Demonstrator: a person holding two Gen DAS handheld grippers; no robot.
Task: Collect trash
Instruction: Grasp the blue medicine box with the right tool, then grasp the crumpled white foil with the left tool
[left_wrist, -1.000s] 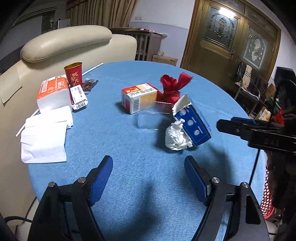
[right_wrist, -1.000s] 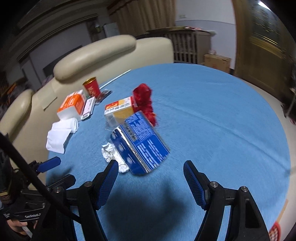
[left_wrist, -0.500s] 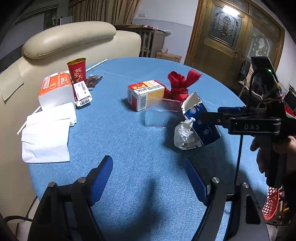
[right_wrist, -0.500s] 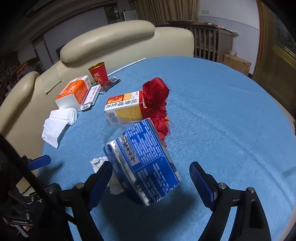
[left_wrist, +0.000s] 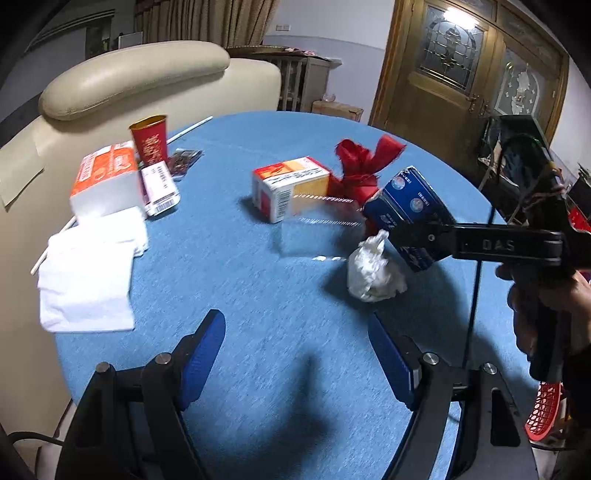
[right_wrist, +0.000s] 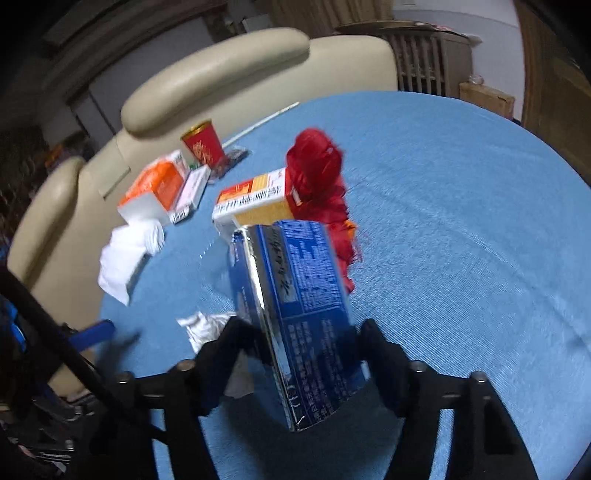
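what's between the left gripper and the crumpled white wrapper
Only bare blue tablecloth lies between the open left gripper and the crumpled white wrapper, per the left wrist view.

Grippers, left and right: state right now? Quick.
Left gripper: open, holding nothing, above the blue tablecloth.
Right gripper: shut on the blue box, which is tilted beside the crumpled white paper.
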